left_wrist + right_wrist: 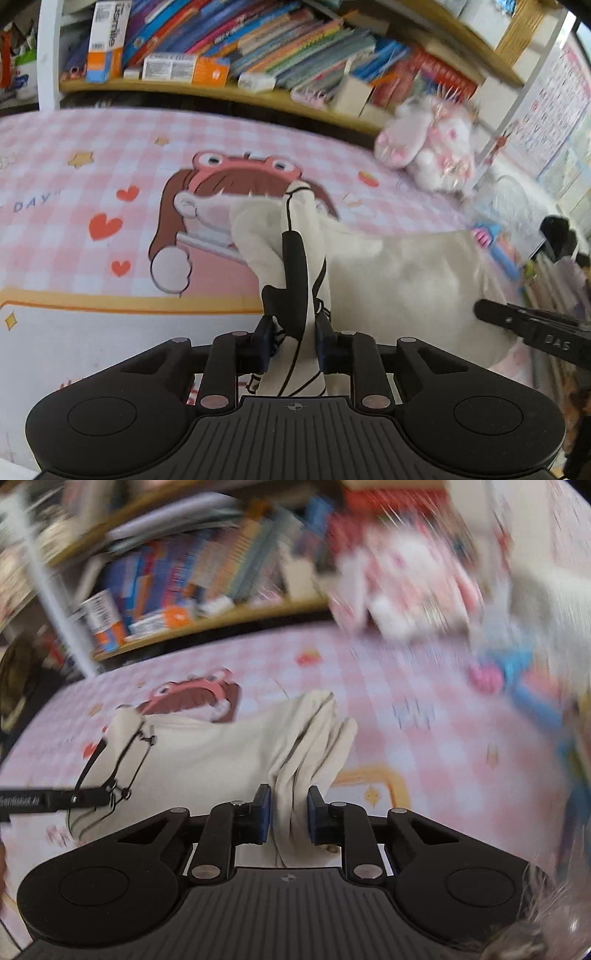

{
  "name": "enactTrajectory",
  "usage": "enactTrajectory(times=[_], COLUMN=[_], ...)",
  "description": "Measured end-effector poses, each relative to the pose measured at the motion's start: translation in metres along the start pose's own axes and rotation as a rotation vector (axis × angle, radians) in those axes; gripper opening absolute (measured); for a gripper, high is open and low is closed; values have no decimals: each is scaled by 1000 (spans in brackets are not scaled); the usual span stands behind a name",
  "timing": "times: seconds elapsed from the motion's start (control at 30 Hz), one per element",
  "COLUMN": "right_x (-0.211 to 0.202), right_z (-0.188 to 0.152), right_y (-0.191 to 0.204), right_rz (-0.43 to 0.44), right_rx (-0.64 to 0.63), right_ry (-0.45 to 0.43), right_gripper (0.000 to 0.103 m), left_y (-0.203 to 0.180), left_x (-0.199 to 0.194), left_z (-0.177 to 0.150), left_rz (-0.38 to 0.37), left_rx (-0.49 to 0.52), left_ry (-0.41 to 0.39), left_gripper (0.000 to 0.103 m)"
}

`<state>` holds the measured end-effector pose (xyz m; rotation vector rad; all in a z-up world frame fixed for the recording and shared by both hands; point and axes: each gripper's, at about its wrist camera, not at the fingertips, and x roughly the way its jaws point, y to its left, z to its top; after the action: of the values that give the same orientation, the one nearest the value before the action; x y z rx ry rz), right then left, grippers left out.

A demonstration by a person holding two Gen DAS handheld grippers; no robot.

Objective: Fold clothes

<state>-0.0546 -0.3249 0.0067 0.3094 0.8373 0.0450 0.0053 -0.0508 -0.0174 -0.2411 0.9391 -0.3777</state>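
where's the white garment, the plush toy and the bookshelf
white garment point(406, 280), left wrist view, its broad middle
plush toy point(432, 147), left wrist view, its fluffy body
bookshelf point(155, 90), left wrist view, its wooden front edge

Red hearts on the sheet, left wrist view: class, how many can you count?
3: one upper heart, one larger heart below it, one small heart lowest, all left of the cartoon girl. The garment may hide others.

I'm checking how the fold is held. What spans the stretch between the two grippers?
The white garment spans it: the left gripper clamps one bunched end, the right gripper the other. The right wrist view shows this best.
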Motion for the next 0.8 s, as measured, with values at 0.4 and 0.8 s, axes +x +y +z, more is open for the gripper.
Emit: enactTrajectory(times=[0.4,0.8], right_x=[14,6], right_z=[-5,-4], right_y=[-51,10], right_rz=[60,1], right_rx=[409,-29], right_ry=[138,30], right_gripper=[50,21], left_y=[35,-12], left_x=[22,7], left_z=[2,-2], left_rz=[-131,-23], left_rx=[-237,37], left_ry=[67,-19], left_gripper=[51,21])
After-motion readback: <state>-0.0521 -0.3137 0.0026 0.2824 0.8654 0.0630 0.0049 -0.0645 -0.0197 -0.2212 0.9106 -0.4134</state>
